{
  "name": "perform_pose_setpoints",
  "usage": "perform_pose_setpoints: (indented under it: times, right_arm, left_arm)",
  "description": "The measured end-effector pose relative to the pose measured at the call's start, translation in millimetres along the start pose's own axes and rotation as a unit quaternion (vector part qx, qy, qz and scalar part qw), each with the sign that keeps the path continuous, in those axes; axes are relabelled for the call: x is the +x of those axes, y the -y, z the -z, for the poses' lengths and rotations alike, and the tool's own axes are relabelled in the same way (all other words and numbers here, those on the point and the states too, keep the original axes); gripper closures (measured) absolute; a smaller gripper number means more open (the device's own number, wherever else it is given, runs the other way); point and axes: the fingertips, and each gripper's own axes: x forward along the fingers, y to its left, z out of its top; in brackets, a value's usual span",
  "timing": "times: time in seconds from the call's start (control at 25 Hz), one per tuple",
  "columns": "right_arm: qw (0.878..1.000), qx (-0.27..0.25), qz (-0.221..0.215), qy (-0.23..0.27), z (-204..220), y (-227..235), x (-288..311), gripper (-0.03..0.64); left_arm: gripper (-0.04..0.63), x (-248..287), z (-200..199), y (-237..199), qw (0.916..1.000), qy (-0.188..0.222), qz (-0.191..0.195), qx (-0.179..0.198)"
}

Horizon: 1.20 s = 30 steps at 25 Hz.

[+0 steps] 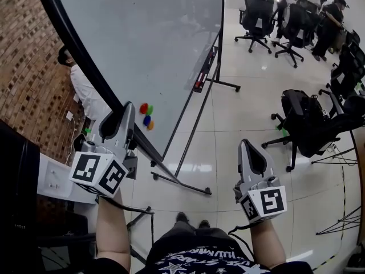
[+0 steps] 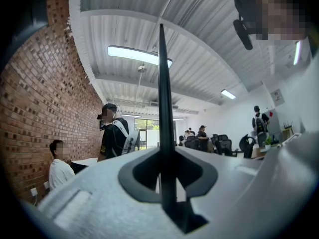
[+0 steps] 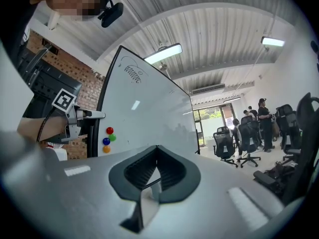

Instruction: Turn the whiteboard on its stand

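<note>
Our left gripper (image 1: 128, 108) is clamped on the black frame (image 1: 85, 64) of the whiteboard (image 1: 142, 44), near the board's lower corner; in the left gripper view the frame runs edge-on as a thin dark blade straight up between the two jaws, which press on it from either side. Our right gripper (image 1: 244, 144) hangs free out to the right, well apart from the board, its jaws brought together at the tips with nothing between them. Both grippers point roughly level. Just beside the left gripper's tip, a cluster of round magnets (image 1: 147, 116) in red, green, blue and orange sits on the white surface. The whiteboard is tilted in our head view, its face stretching up and away from us, carried on a dark metal stand (image 1: 194, 131) whose feet rest on the pale tiled floor (image 1: 228, 153). A tray (image 1: 200, 77) with markers runs along the board's far edge. To the left rises a brick wall (image 1: 25, 67), with a seated person (image 1: 85, 90) in white beside it. Black office chairs (image 1: 308, 124) stand to the right, and more people (image 1: 322, 16) sit in the far corner.
</note>
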Motion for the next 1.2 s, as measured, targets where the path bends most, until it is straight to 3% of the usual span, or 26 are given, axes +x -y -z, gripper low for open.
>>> perform_pose_setpoints:
  times: [0.64, 1.2]
  right_arm:
    - [1.0, -0.007, 0.008, 0.0, -4, -51, -25, 0.609]
    - [1.0, -0.002, 0.016, -0.001, -3, -65, -37, 0.609]
  left_arm:
    - [0.528, -18, 1, 22, 0.9995, 0.018, 0.024, -0.01]
    - [0.526, -51, -7, 41, 0.9998, 0.003, 0.012, -0.012]
